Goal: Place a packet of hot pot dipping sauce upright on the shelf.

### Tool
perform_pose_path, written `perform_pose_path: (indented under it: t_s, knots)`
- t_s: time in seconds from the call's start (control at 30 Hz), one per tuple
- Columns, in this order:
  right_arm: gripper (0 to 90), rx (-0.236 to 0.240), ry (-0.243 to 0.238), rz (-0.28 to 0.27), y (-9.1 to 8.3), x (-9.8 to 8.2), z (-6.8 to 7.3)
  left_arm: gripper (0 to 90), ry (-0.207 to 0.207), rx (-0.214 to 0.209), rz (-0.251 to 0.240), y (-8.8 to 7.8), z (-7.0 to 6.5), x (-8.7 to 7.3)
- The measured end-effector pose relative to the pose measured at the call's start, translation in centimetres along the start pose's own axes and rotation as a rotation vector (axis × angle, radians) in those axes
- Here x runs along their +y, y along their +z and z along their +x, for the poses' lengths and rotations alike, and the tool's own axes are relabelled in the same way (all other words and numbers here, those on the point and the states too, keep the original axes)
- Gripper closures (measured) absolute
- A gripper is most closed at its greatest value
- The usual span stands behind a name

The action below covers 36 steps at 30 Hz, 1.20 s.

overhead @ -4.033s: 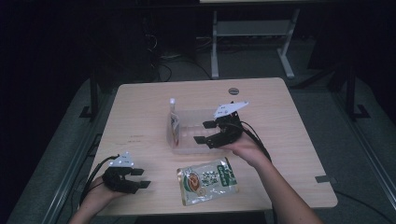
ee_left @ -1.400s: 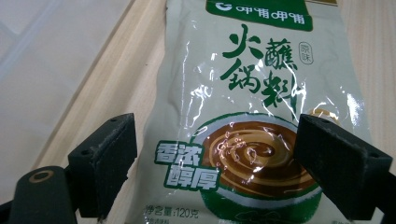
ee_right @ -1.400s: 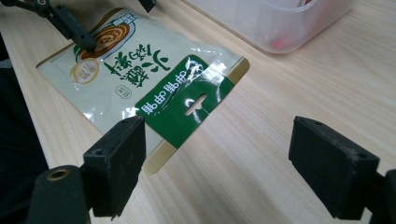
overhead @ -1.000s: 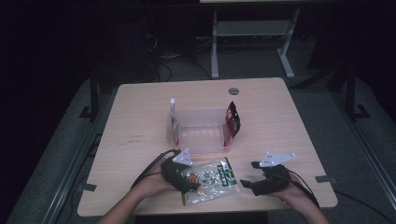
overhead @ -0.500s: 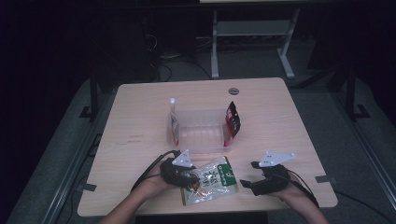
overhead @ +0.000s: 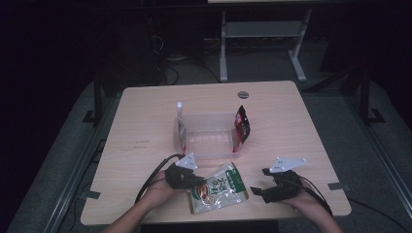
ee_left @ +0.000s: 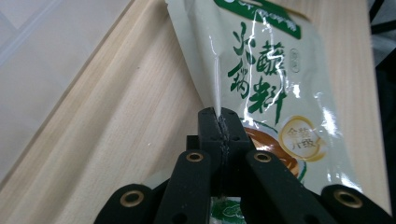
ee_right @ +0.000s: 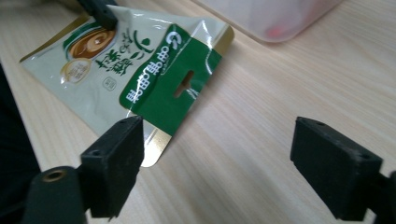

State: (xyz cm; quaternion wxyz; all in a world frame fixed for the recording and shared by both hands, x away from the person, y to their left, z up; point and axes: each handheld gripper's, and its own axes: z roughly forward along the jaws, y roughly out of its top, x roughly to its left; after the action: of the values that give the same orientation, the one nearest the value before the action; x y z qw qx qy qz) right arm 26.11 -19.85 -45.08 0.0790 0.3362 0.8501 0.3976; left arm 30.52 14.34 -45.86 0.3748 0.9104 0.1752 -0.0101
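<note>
- Gripping is the step judged to be in hand: the left gripper (ee_left: 218, 122) has just been closing, and its jaws are now seen pressed together on a pinched-up fold of the green-and-cream sauce pouch (ee_left: 261, 93).
- The same pouch (overhead: 217, 193) is seen in the high view lying flat near the front edge of the table (overhead: 145, 126), between the two hands, with the left gripper (overhead: 187, 180) touching its left edge.
- The right gripper (ee_right: 215, 168) is held with its jaws wide apart and nothing between them; the pouch's green header corner (ee_right: 173, 88) lies just beside its left jaw, not gripped.
- A clear plastic bin (overhead: 209, 138) is seen behind the pouch, near but apart from it, with a red packet (overhead: 241, 124) standing at its right wall and a slim packet (overhead: 180, 124) at its left wall.
- A lift of the pouch is judged to come next, then a carry back to the bin; a firm pinch is called for, since the glossy film may slip.
</note>
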Motion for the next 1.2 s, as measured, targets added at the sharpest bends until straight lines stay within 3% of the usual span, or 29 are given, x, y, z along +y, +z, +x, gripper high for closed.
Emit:
perform_pose_path:
  t_s: [0.2,0.4,0.5,0.63,0.7,0.73,1.03,1.2]
  knots:
    - [14.3,-0.021,0.037,-0.022,-0.2,0.1,-0.6,90.0,-0.013,-0.029,-0.069,-1.1,-0.1,0.2]
    - [14.2,0.023,0.065,-0.048,-0.5,0.1,-0.6,90.0,0.005,-0.024,-0.113,-2.7,-0.2,0.2]
    - [13.2,0.079,0.073,-0.058,-0.8,0.6,-0.4,90.0,0.009,-0.027,-0.131,-3.6,-0.2,0.2]
    - [15.4,0.110,0.064,-0.097,-1.3,1.5,-0.1,90.0,0.014,-0.026,-0.163,-4.7,-0.3,0.0]
    - [14.9,0.133,0.048,-0.090,-1.1,1.8,0.0,90.0,0.013,-0.027,-0.173,-5.2,-0.4,-0.1]
    - [13.7,0.167,0.043,-0.086,-0.8,2.0,0.0,90.0,0.017,-0.024,-0.173,-5.3,-0.4,-0.1]
    - [13.4,0.331,0.009,-0.103,1.6,5.3,0.4,90.0,0.021,-0.010,-0.219,-7.1,-0.4,0.0]
    - [14.4,0.386,-0.014,-0.107,3.1,7.1,0.7,90.0,0.032,-0.012,-0.218,-7.5,-0.5,-0.3]
